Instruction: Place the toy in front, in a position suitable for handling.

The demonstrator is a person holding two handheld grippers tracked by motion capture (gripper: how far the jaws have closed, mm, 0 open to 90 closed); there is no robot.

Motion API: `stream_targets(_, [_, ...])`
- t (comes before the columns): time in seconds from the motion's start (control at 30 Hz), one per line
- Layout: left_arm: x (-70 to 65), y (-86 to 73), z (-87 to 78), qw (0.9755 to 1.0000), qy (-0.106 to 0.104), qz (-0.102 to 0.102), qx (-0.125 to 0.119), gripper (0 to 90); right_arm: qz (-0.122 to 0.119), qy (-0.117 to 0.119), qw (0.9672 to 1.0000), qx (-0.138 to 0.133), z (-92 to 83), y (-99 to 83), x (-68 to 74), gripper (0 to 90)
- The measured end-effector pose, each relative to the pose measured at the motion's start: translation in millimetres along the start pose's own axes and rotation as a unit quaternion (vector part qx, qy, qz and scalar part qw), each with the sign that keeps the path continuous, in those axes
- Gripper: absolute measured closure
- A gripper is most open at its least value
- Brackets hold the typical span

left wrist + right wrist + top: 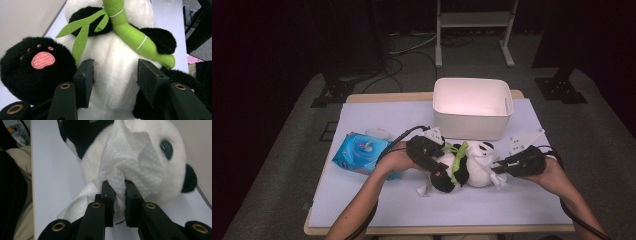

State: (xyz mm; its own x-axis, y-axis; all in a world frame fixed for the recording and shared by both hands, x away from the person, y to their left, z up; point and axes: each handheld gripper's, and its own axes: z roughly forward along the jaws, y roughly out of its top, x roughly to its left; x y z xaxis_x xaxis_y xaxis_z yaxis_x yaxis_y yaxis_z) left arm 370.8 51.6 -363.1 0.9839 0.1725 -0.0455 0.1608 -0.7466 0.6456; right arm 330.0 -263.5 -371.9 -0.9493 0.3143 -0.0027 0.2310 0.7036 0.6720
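While the left tool (113,77) squeezes the panda's (462,167) belly, the right tool (117,195) pinches a wipe (130,162) against its face.

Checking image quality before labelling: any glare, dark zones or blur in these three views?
High view: room black around the edges, white bin interior glows, near blown out. Left gripper view: panda toy evenly lit and sharp, left gripper pads slightly soft. Right gripper view: wet wipe bright, texture readable; left background dim, blurred.

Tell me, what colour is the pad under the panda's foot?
Pink, on the black foot of the panda; the left gripper view shows it best.
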Motion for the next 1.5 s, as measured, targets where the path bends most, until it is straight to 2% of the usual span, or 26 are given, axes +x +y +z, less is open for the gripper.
stream_targets(0.07, [-0.2, 0.3, -0.1, 1.0, 0.001, 0.001, 0.001, 47.6, -0.007, 0.001, 1.0, 0.001, 1.1, 3.6, 1.8, 79.5])
stream_targets(0.23, [-0.5, 0.3, 0.3, 1.0, 0.001, 0.0, -0.001, 47.5, -0.034, 0.008, 0.9994, 0.002, 9.7, 23.7, 9.6, 79.6])
stream_targets(0.5, [-1.3, 0.4, 0.1, 1.0, 0.0, 0.004, 0.001, 47.5, -0.07, 0.021, 0.9973, 0.002, 25.8, 55.5, 14.7, 79.6])
stream_targets(0.77, [-0.3, -1.5, -0.3, 1.0, -0.002, 0.002, -0.004, 47.5, -0.084, 0.023, 0.9962, 0.011, 35.0, 68.0, 15.1, 79.7])
stream_targets(0.93, [0.5, -3.0, -0.8, 0.9999, -0.006, -0.001, -0.009, 47.7, -0.071, 0.017, 0.9973, 0.003, 25.0, 58.1, 14.0, 79.6])
stream_targets(1.17, [1.2, -4.0, -1.2, 0.9999, -0.008, -0.001, -0.01, 47.6, -0.042, 0.002, 0.999, -0.011, 6.6, 28.8, 7.9, 79.7])
stream_targets(1.3, [1.4, -3.6, -1.4, 0.9999, -0.008, -0.001, -0.007, 47.6, -0.009, -0.002, 0.9998, -0.017, -0.4, 3.1, 1.4, 79.7])
stream_targets(1.4, [1.9, -3.8, -1.5, 0.9999, -0.009, -0.001, -0.008, 47.6, 0.001, -0.007, 0.9998, -0.017, -2.0, -6.6, -1.6, 79.6])
stream_targets(1.5, [2.2, -3.7, -1.5, 0.9999, -0.009, -0.002, -0.008, 47.6, 0.038, -0.004, 0.9989, -0.028, -3.8, -24.6, -10.4, 79.7])
